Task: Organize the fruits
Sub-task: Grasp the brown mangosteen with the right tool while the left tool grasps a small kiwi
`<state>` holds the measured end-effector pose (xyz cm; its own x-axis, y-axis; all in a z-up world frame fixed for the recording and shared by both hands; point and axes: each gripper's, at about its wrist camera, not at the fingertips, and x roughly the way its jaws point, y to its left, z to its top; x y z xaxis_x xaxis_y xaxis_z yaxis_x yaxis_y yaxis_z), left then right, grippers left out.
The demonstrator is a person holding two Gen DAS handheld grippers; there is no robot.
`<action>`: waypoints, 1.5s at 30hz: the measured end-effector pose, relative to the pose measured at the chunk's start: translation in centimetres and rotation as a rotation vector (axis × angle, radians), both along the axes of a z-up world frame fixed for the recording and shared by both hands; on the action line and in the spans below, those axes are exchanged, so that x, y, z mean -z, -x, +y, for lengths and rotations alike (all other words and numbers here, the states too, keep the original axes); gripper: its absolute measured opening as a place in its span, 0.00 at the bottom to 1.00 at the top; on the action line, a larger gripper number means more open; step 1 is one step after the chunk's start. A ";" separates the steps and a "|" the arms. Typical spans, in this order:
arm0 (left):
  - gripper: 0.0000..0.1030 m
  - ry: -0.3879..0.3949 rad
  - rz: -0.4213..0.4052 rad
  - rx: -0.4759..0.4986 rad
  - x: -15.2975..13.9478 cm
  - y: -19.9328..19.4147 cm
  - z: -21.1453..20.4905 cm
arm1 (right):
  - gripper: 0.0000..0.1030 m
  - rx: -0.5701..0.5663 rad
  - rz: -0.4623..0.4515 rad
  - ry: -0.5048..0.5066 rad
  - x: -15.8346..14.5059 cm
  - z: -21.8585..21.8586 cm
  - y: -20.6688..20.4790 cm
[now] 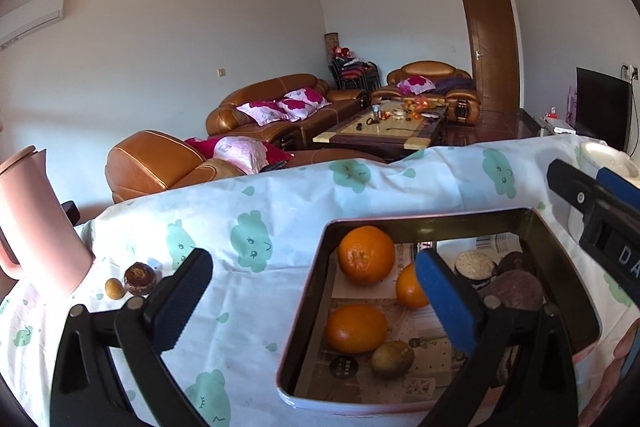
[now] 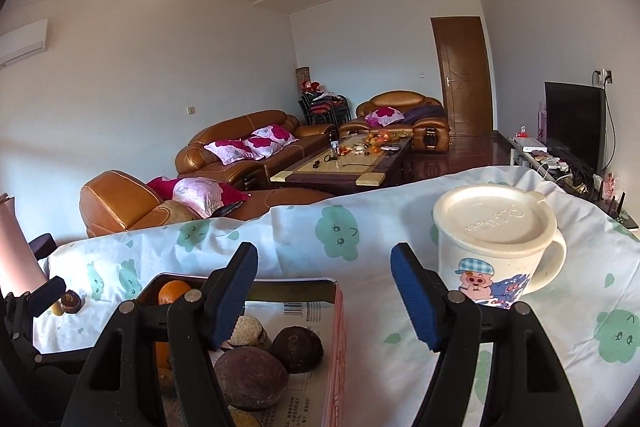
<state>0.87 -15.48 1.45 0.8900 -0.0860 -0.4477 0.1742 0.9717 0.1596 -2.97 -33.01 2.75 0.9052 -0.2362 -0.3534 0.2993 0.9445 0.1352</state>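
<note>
Living-room sofas [image 1: 276, 107] in tan leather and a cluttered coffee table [image 1: 384, 131] fill the background behind a bench [image 1: 280, 211] draped in a white cloth printed with green clouds. We see a shallow tin tray [image 1: 308, 307] lined with printed paper sitting on that cloth. Inside it, from the left wrist view, lie three oranges [image 1: 366, 255], a greenish-brown fruit [image 1: 392, 359] by the near wall, a pale round item [image 1: 474, 265] and dark purple fruits [image 1: 516, 291] toward the tray's right side.

Our left claw [image 1: 316, 291] stands wide apart and holds nothing: its left finger is over bare cloth, its right finger over the tray's interior. Our right claw [image 2: 324, 291] is also apart and empty, its left finger above the tray's far right corner and its right finger over the cloth; part of it shows at the right edge of the left wrist view.

Two pieces remain outside the tray, on the cloth to its left: a small yellow-green fruit [image 1: 114, 287] touching or just beside a dark brown round one [image 1: 139, 277], both near a pink jug [image 1: 36, 227]. To the tray's right stands a lidded white mug [image 2: 494, 247] with a cartoon pig. A television [image 2: 576, 123] and a brown door [image 2: 466, 75] sit along the far wall.
</note>
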 end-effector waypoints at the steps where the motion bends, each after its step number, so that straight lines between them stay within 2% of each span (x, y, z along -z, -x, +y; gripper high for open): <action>1: 1.00 0.000 0.004 0.001 0.0 0.1 0.1 | 0.69 -0.006 0.010 0.007 0.2 0.2 -0.1; 6: 1.00 0.010 0.001 0.000 -0.2 0.9 0.6 | 0.69 -0.010 -0.016 0.062 0.0 1.6 0.8; 14: 1.00 0.015 -0.005 0.008 -0.2 2.9 1.9 | 0.69 0.008 -0.016 0.098 -0.2 2.9 1.9; 21: 1.00 -0.007 0.028 0.056 0.1 4.2 2.8 | 0.69 0.015 -0.005 0.051 0.0 3.7 3.9; 25: 1.00 -0.018 0.062 0.060 0.5 3.9 4.3 | 0.69 0.017 0.028 -0.022 0.4 4.1 4.0; 33: 1.00 -0.033 0.056 -0.057 0.5 1.6 10.4 | 0.69 -0.047 0.071 -0.087 1.1 7.8 2.0; 39: 1.00 -0.051 0.069 -0.189 0.8 -1.0 16.2 | 0.69 -0.146 0.082 -0.090 1.2 13.0 -0.8; 45: 1.00 -0.033 0.085 -0.304 1.1 -3.6 21.8 | 0.69 -0.249 0.105 -0.098 1.5 18.4 -3.8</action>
